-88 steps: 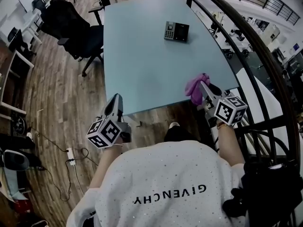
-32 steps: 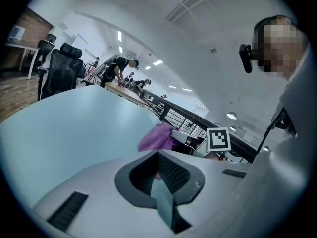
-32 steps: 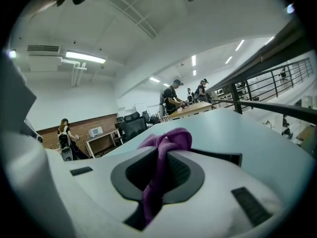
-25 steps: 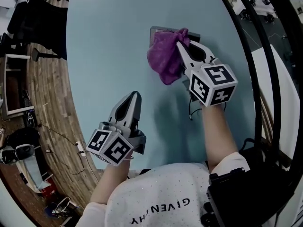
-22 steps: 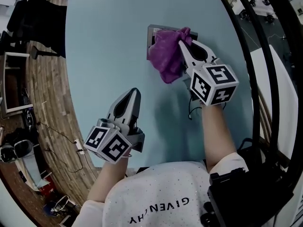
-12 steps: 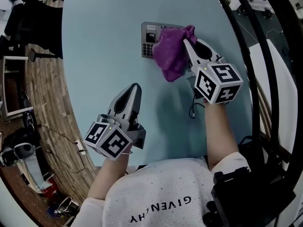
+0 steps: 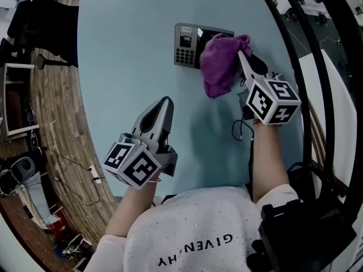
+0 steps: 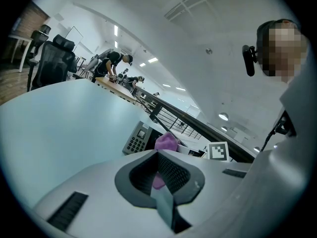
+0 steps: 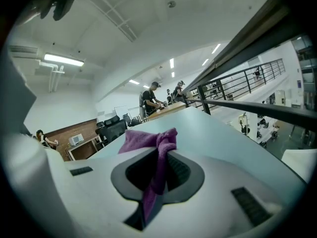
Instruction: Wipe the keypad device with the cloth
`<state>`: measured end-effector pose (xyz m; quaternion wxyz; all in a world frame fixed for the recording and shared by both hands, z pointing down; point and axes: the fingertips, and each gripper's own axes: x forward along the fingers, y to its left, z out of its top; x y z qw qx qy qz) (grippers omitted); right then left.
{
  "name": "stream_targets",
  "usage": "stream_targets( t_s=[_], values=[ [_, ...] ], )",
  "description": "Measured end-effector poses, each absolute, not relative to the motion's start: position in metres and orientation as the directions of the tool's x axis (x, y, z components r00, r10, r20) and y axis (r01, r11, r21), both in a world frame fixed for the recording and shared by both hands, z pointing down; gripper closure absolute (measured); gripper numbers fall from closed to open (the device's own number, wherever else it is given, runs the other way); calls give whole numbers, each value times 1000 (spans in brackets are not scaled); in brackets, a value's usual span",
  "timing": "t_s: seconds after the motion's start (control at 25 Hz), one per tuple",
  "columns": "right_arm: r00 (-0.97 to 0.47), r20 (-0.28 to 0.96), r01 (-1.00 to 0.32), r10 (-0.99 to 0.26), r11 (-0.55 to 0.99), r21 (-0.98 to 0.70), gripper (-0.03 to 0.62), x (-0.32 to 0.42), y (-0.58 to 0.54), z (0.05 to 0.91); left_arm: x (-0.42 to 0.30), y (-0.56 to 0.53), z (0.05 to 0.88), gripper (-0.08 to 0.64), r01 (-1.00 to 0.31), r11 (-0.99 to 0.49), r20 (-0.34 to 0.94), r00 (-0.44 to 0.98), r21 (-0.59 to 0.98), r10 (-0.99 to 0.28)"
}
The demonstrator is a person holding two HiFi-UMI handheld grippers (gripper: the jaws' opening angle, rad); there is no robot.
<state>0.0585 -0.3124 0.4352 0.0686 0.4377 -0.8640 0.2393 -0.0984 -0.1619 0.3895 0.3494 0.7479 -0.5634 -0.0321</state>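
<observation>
Keypad [image 7: 190,38]: flat on the counter [image 7: 125,67]; keys and small screen at its left end uncovered, right end under the cloth.
Cloth [image 7: 220,61]: purple, bunched; draped over the keypad's right end and hanging toward the person; one fold pinched in the right tongs.
Right tongs [image 7: 243,54]: clamped on the cloth, just right of the keypad, tips level with the keypad's near edge.
Left tongs [image 7: 166,102]: drawn together, gripping nothing; well apart from the keypad on its near side, tips aimed toward it.
Railing [image 7: 295,50]: dark, curved, right of the keypad, past the counter edge.
</observation>
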Motion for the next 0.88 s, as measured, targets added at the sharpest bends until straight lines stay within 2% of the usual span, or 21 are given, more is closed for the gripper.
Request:
stream_targets(
  t_s=[0.16,0.24,0.4,0.48,0.88],
  values=[
    [-587,326,-802,-741,480,-354,568,66,-310,430,-106,-159,389,555,-822,-100,345,342,561,-874],
    [-621,284,-775,-730,518,-363,568,61,-306,419,-110,-158,387,555,-824,-97,338,333,559,-880],
    [-782,122,-598,-612,680,-425,568,22,-287,391,-118,-150,389,555,-825,-76,346,316,560,-883],
    [-820,83,-543,-567,723,-427,568,0,-280,383,-121,-144,390,555,-828,-68,356,312,557,-881],
    [-867,151,-497,-475,802,-332,568,-73,-272,404,-131,-127,395,555,-842,-20,354,248,539,-902]
  ],
)
